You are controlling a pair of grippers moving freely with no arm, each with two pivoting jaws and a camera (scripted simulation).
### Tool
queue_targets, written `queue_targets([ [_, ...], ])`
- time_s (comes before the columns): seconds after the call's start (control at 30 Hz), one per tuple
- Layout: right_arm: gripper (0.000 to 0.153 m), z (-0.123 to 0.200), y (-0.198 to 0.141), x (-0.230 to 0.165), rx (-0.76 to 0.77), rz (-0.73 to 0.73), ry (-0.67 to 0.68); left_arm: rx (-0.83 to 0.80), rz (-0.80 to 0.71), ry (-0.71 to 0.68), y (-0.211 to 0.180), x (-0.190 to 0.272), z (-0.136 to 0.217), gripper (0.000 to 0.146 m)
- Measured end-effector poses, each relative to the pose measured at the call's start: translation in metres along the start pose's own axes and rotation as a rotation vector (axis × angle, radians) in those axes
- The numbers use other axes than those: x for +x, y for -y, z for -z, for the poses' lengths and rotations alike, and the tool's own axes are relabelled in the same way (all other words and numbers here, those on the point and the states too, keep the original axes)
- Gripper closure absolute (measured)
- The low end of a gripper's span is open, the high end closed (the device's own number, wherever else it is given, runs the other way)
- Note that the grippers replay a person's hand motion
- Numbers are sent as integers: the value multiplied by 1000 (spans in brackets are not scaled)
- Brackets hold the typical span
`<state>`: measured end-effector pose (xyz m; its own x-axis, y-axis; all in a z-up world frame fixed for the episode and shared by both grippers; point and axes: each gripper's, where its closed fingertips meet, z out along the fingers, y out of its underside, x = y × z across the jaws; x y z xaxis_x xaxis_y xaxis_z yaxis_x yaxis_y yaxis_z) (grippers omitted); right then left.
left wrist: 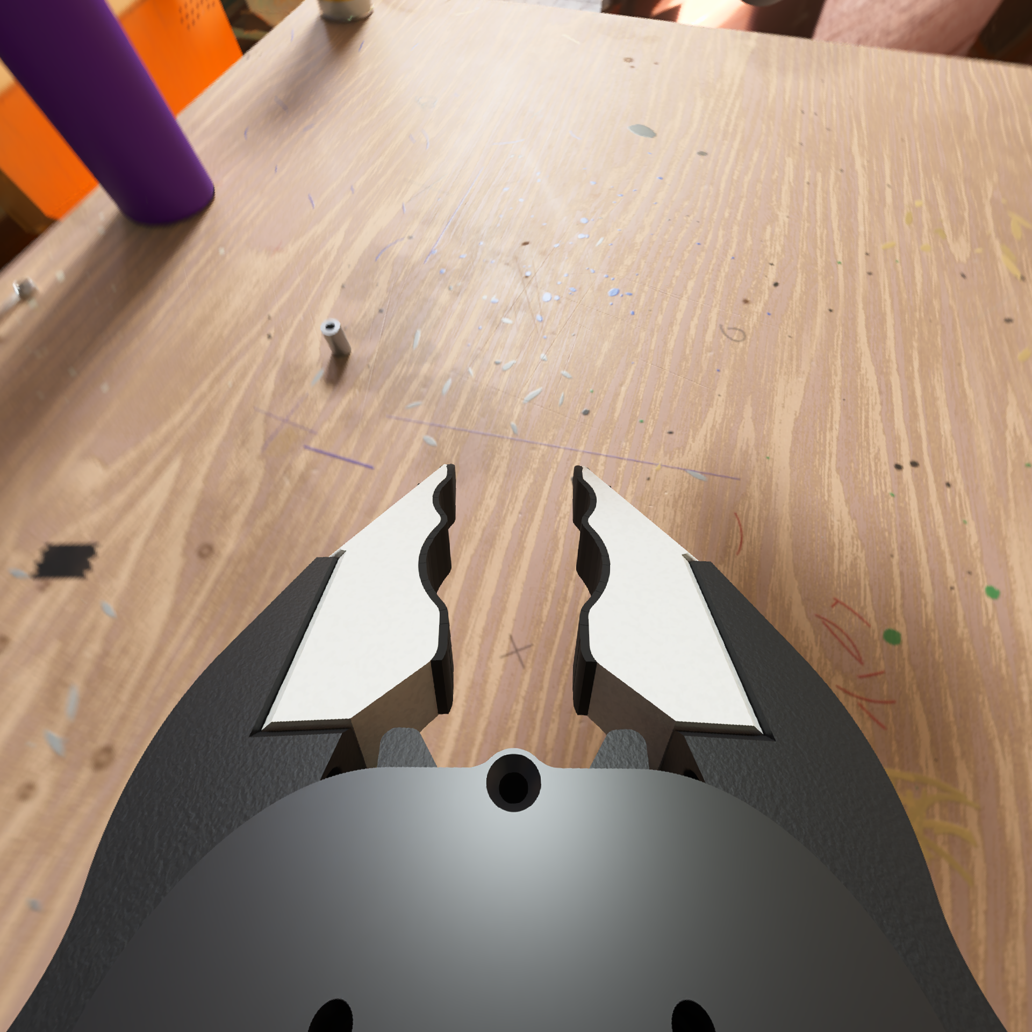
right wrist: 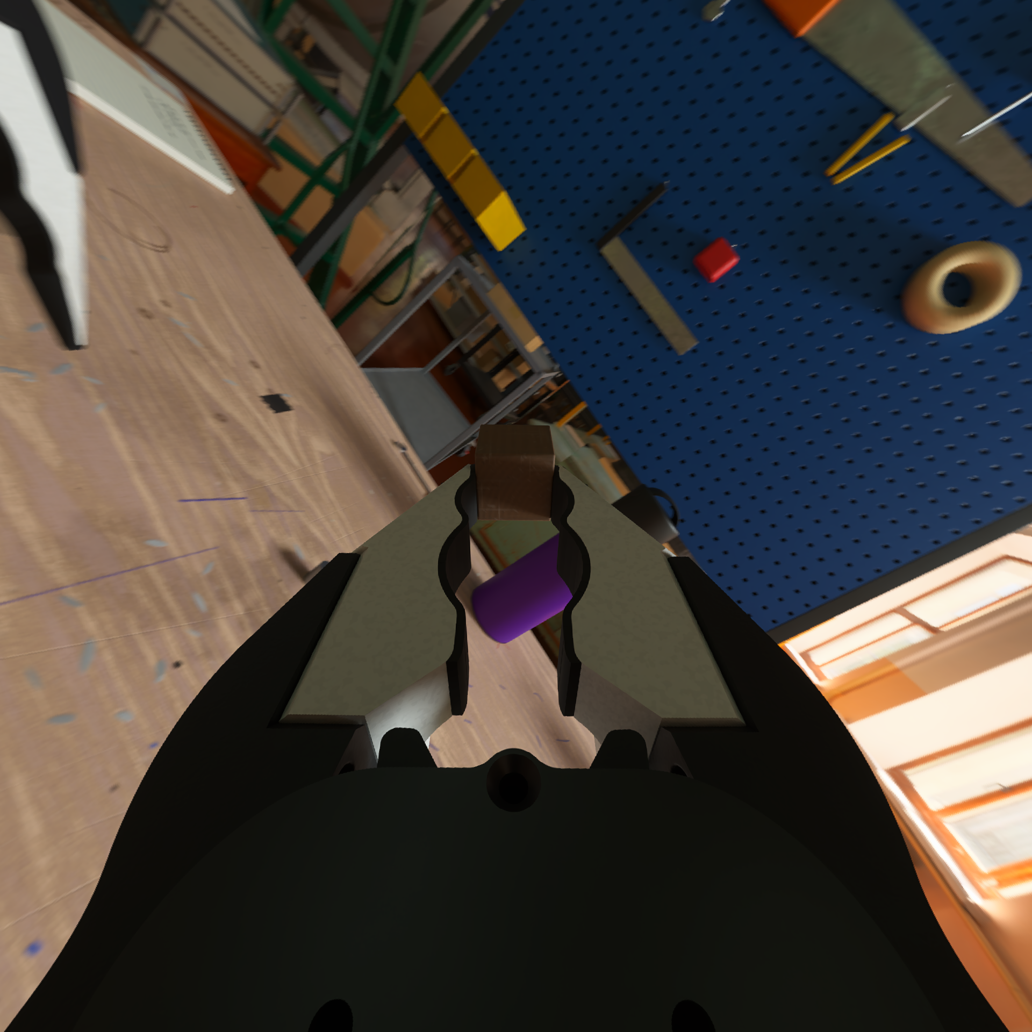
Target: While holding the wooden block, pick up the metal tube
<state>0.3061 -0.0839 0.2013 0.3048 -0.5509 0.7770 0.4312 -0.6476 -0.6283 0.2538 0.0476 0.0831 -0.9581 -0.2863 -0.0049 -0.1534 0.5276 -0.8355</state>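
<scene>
- The left gripper (left wrist: pixel 514 474) hangs over the wooden table (left wrist: pixel 726 279) with its jaws parted and nothing between them; bare, paint-flecked board lies ahead and to its right, open room all the way to the far edge
- The metal tube (left wrist: pixel 335 337) stands ahead and to the left of that gripper, well apart from the fingertips, nothing crowding it
- It stands on end, long axis close to upright and leaning a little away from the gripper, with its open bore showing at the top
- Farther left a purple cylinder (left wrist: pixel 106 111) stands near the table's left edge, with an orange bin (left wrist: pixel 33 151) beyond that edge; a small bolt (left wrist: pixel 22 290) lies right by the edge (I think it is a bolt, it is blurred)
- The right gripper (right wrist: pixel 514 491) is clamped on the wooden block (right wrist: pixel 514 474), pinched at the very fingertips, held off the table, the block's front half jutting past them
- From that side the table edge runs diagonally, a blue pegboard (right wrist: pixel 782 391) beyond it, and a finger of the left gripper shows at the upper left
</scene>
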Motion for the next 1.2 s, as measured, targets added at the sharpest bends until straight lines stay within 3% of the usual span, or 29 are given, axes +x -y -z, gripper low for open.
queue_targets([
  [0.17, 127, -4, -36, -23, -7, -12, -67, -19, 128, -13, -17, -1, -22, 107],
  [0.3, 127, 5, -65, -46, -52, -51, -30, -86, 25, 13, -14, -4, -52, 107],
  [0.4, 127, 14, -67, -36, -40, -151, -45, -104, -46, 57, 5, -25, -68, 108],
  [0.57, 127, 17, -71, -37, -53, -261, -24, -190, 15, 72, 37, -84, -103, 103],
  [0.77, 127, 17, -67, -38, -45, -276, -14, -412, -65, 95, 23, -124, -154, 101],
  [0.83, 127, 17, -68, -38, -44, -283, -10, -428, -80, 31, 18, -117, -161, 110],
  [0.93, 127, 17, -68, -37, -44, -291, -11, -436, -112, 5, 13, -112, -157, 132],
  [1.03, 127, 17, -70, -36, -46, -293, -19, -405, -172, 99, 21, -123, -136, 134],
  [1.2, 127, 17, -72, -34, -52, -297, -30, -296, -273, 435, 69, -167, -39, 134],
])
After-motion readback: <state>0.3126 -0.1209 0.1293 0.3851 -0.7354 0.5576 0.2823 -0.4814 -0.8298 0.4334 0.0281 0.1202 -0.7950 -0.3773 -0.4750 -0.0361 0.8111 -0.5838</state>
